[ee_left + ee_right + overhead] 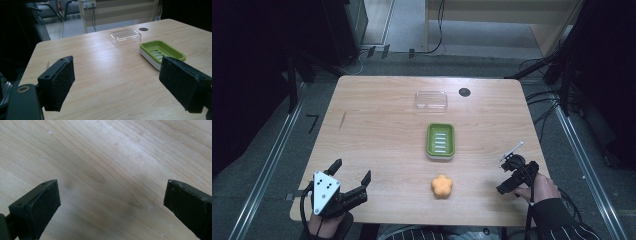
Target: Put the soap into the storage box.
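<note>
A wooden table in a dark room. The left gripper at the near left corner and the right gripper near the right edge both gape wide, empty. The soap lies near the front edge, between them.

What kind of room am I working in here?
Probably a lab or recording setup, not a home: a bare wooden table stands among dark metal stands and loose floor cables, with just a green soap dish, clear lid and orange flower-shaped soap laid out.
</note>
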`<action>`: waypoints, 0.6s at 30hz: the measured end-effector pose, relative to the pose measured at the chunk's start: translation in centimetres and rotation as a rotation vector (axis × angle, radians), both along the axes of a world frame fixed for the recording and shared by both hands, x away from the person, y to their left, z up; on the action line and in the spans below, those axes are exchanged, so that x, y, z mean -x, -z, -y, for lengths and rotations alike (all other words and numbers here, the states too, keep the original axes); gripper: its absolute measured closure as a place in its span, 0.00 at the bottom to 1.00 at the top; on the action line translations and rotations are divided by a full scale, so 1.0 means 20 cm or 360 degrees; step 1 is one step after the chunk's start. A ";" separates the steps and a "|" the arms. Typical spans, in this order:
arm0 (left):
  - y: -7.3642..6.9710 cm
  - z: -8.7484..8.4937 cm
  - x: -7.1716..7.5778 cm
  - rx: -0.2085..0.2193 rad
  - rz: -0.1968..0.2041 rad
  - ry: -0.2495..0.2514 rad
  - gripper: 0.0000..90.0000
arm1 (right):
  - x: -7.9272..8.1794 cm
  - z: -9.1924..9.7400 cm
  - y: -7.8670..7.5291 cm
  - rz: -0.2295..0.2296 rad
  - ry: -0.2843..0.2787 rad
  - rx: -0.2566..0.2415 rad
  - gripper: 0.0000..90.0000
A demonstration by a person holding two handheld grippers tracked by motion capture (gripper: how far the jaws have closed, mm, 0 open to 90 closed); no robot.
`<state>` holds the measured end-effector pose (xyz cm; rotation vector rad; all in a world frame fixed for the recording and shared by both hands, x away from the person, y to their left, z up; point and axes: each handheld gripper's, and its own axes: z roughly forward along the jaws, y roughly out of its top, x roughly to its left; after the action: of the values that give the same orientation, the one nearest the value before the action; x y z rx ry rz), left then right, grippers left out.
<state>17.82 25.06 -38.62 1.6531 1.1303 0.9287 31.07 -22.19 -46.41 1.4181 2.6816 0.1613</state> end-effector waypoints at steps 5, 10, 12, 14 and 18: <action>0.00 0.00 0.00 0.0000 -0.0001 0.0004 0.15 | 0.01 0.00 -0.01 0.0017 -0.0008 0.0002 0.01; 0.00 0.02 -0.02 -0.0012 -0.0011 0.0009 0.15 | 0.02 -0.01 -0.01 0.0026 -0.0038 0.0007 0.01; 0.00 0.02 -0.02 -0.0019 -0.0010 0.0019 0.15 | 0.02 -0.01 -0.01 0.0031 -0.0043 0.0004 0.01; 0.00 0.03 -0.03 -0.0018 -0.0013 0.0009 0.15 | 0.02 -0.02 -0.01 0.0039 -0.0056 -0.0004 0.01; 0.00 0.02 -0.02 -0.0018 -0.0015 -0.0002 0.15 | 0.02 -0.03 -0.01 0.0044 -0.0086 -0.0002 0.01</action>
<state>18.24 24.61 -38.62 1.6680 1.1346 0.9306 30.66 -21.58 -46.12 1.3343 2.6993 0.1861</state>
